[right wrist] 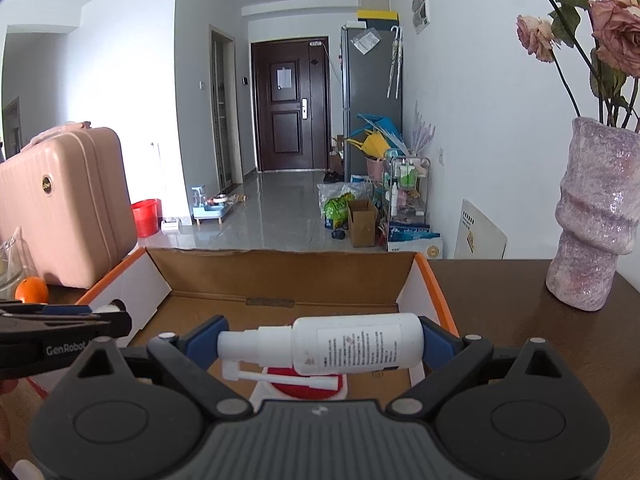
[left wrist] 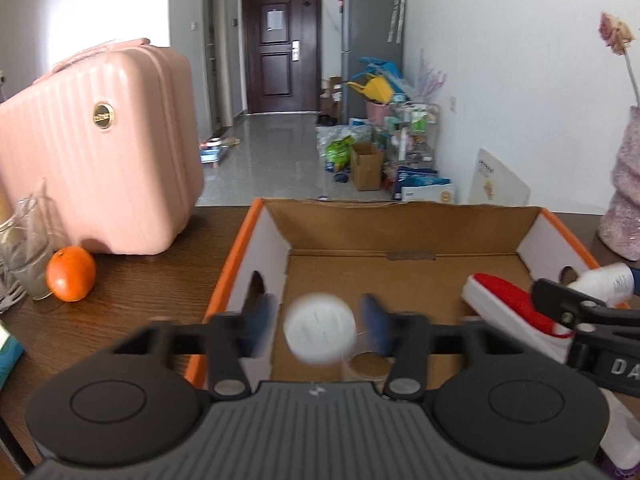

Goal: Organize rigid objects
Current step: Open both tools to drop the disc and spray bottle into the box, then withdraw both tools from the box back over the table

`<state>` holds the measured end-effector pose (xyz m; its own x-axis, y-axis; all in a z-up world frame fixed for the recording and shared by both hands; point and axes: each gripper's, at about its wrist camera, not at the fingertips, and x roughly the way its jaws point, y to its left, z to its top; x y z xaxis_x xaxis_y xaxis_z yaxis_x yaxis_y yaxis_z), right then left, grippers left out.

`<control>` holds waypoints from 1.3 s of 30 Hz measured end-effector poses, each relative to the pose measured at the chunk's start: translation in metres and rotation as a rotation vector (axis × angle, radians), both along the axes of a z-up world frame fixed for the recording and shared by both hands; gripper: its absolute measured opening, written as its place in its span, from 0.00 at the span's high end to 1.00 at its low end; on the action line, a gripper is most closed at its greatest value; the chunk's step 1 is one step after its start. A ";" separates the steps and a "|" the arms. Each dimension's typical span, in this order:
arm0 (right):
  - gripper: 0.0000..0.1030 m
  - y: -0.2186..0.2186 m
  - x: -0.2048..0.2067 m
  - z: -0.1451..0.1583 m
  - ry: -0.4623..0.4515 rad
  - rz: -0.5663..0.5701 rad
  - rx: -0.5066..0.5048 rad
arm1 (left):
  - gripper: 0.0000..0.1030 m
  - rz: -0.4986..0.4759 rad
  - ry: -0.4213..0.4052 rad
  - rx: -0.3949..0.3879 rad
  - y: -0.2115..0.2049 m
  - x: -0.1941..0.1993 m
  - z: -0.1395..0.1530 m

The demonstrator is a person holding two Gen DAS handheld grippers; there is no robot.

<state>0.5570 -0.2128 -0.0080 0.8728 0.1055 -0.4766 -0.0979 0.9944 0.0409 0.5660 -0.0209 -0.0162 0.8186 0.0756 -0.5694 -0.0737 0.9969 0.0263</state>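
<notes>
An open cardboard box [left wrist: 400, 236] with orange edges stands on the dark wooden table; it also shows in the right wrist view [right wrist: 280, 272]. My left gripper [left wrist: 318, 322] is open over the box's near left part, and a blurred white round object [left wrist: 319, 330] lies between its fingers without touching them. A clear ring-shaped item [left wrist: 366, 364] lies below it. A red and white box [left wrist: 512, 312] lies in the right part. My right gripper [right wrist: 322, 342] is shut on a white spray bottle [right wrist: 348, 344], held sideways above the red and white box [right wrist: 304, 386].
A pink suitcase [left wrist: 100, 152] stands at the table's left with an orange [left wrist: 71, 274] and a glass [left wrist: 28, 252] in front of it. A pink vase [right wrist: 592, 216] with dried roses stands at the right. Beyond the table is a hallway with floor clutter.
</notes>
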 end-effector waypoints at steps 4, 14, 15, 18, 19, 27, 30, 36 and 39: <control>0.00 -0.002 0.002 0.002 0.004 -0.025 0.001 | 0.03 0.036 -0.041 -0.016 0.006 -0.004 0.005; 0.00 -0.003 -0.005 0.005 -0.018 -0.026 0.013 | 0.00 0.065 -0.038 -0.016 0.010 -0.003 0.007; 0.00 -0.004 -0.006 0.006 -0.021 -0.026 0.015 | 0.00 0.068 -0.038 -0.016 0.010 -0.005 0.008; 0.00 -0.003 -0.012 0.009 -0.031 -0.026 0.019 | 0.00 0.080 -0.036 -0.033 0.014 -0.007 0.012; 0.00 -0.003 -0.014 0.011 -0.036 -0.026 0.022 | 0.00 0.079 -0.038 -0.042 0.016 -0.009 0.013; 0.00 -0.002 -0.033 0.021 -0.084 -0.010 0.017 | 0.00 0.070 -0.051 -0.029 0.017 -0.027 0.024; 0.00 -0.001 -0.042 0.022 -0.095 0.003 0.013 | 0.00 0.065 -0.061 -0.025 0.018 -0.035 0.026; 0.00 -0.001 -0.061 0.026 -0.117 0.021 0.006 | 0.00 0.058 -0.066 -0.011 0.019 -0.055 0.031; 0.00 -0.001 -0.072 0.028 -0.127 0.029 0.005 | 0.00 0.056 -0.066 -0.004 0.019 -0.064 0.032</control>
